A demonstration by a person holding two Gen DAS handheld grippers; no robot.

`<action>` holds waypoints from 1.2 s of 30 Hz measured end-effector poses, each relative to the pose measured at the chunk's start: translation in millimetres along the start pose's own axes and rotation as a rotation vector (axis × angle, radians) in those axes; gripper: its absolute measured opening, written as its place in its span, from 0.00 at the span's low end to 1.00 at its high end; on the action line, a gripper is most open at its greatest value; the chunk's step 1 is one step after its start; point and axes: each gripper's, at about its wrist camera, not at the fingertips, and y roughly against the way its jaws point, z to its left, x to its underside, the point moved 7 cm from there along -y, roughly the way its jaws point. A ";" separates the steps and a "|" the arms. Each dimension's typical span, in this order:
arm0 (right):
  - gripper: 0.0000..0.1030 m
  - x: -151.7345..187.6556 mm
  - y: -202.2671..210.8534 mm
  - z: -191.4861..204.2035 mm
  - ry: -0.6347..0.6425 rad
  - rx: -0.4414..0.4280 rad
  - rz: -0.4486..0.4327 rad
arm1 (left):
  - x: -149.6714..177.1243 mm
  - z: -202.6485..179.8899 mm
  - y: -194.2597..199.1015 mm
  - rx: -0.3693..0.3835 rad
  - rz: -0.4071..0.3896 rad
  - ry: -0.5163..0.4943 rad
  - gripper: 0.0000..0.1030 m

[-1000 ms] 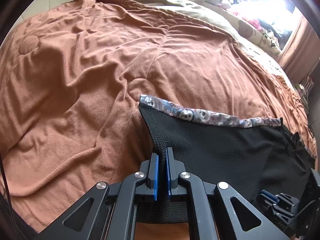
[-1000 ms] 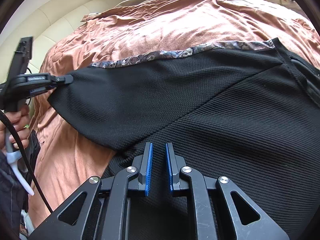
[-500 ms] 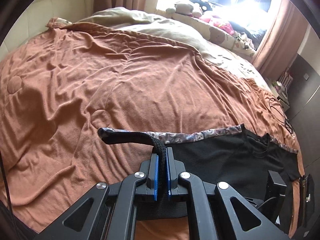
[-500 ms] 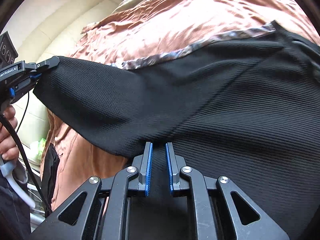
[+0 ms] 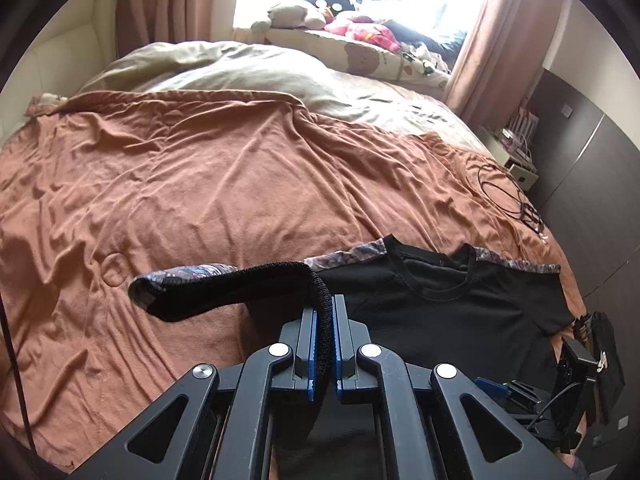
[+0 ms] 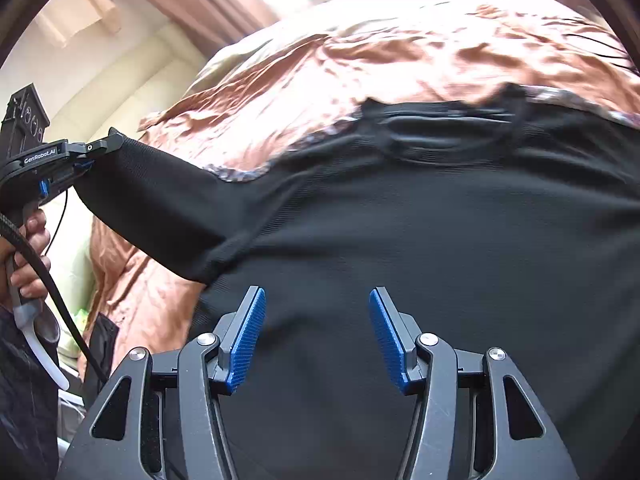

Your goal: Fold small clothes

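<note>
Your left gripper (image 5: 324,344) pinches the sleeve (image 5: 224,292) of the one black t-shirt (image 5: 440,320), lifting it clear, likely to fold inward. Your right gripper (image 6: 316,336) hangs spread wide, empty, over the shirt body. Shirt lies on the orange blanket (image 5: 200,184), near edge. Two grippers, one garment.

We opened the right gripper (image 6: 316,336): its blue pads, close together before, now stand wide apart over the black T-shirt (image 6: 440,240). The left gripper (image 5: 324,344) has lifted the sleeve (image 5: 224,288) higher, so it curls over in the lower middle of the frame. The neckline (image 5: 432,276) now shows at right.
</note>
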 end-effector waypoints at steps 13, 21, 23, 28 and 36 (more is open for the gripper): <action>0.60 31.9 54.7 -37.7 -0.047 -0.005 -0.041 | 31.1 -91.0 -65.1 0.061 0.163 -0.117 0.07; 0.60 38.4 43.0 -61.1 -0.102 -0.002 -0.018 | 46.9 -109.4 -82.1 0.076 0.201 -0.161 0.69; 0.60 40.1 43.1 -63.4 -0.112 0.003 -0.018 | 46.4 -97.2 -84.5 0.035 0.195 -0.134 0.69; 0.60 43.4 39.8 -60.6 -0.109 0.005 -0.008 | 59.5 -61.6 -99.6 -0.027 0.232 -0.052 0.68; 0.60 36.9 25.7 -58.1 -0.104 -0.022 0.013 | 102.7 -36.1 -127.4 -0.041 0.325 -0.016 0.63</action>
